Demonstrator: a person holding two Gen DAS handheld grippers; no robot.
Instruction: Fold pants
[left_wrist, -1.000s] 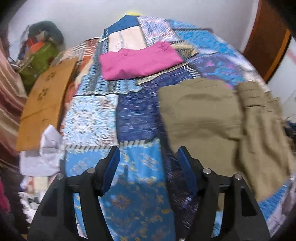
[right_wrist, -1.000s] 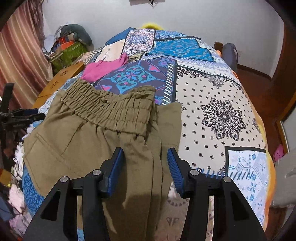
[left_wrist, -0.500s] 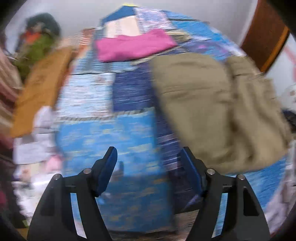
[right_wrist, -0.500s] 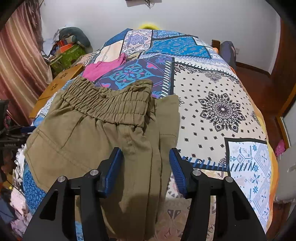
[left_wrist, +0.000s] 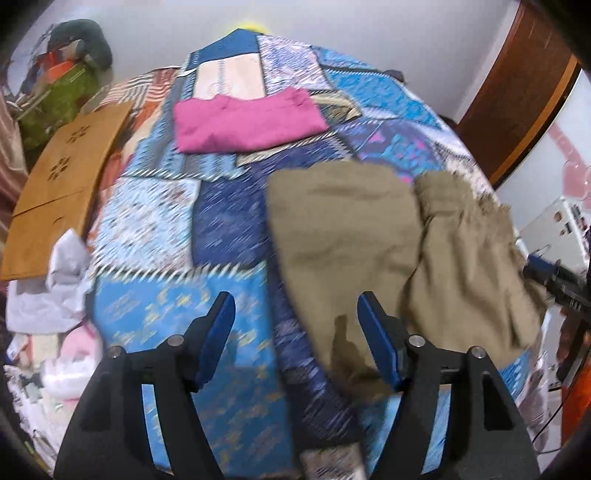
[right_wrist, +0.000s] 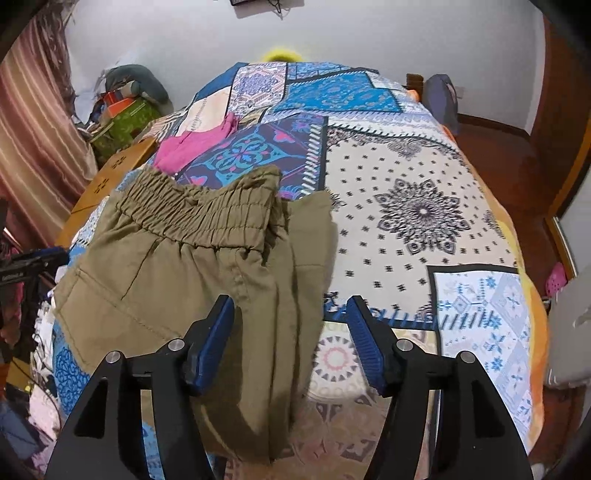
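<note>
Olive-green pants (right_wrist: 192, 266) lie partly folded on a patchwork bedspread (right_wrist: 413, 206), elastic waistband toward the far side. In the left wrist view the pants (left_wrist: 351, 240) lie right of centre. My left gripper (left_wrist: 295, 332) is open and empty, above the bedspread (left_wrist: 229, 229), its right finger over the pants' near edge. My right gripper (right_wrist: 290, 332) is open and empty, just above the pants' near right edge. The right gripper also shows at the far right of the left wrist view (left_wrist: 554, 280).
A folded pink garment (left_wrist: 243, 122) lies farther up the bed, also seen in the right wrist view (right_wrist: 195, 146). A wooden board (left_wrist: 62, 184) and piled clothes (left_wrist: 62, 291) sit left of the bed. A bag (right_wrist: 441, 99) and wooden door stand at the right.
The left gripper swung over the bed and now sits nearer the pants' left edge. The right gripper stayed over the pants, shifting only slightly. Both remained open.
</note>
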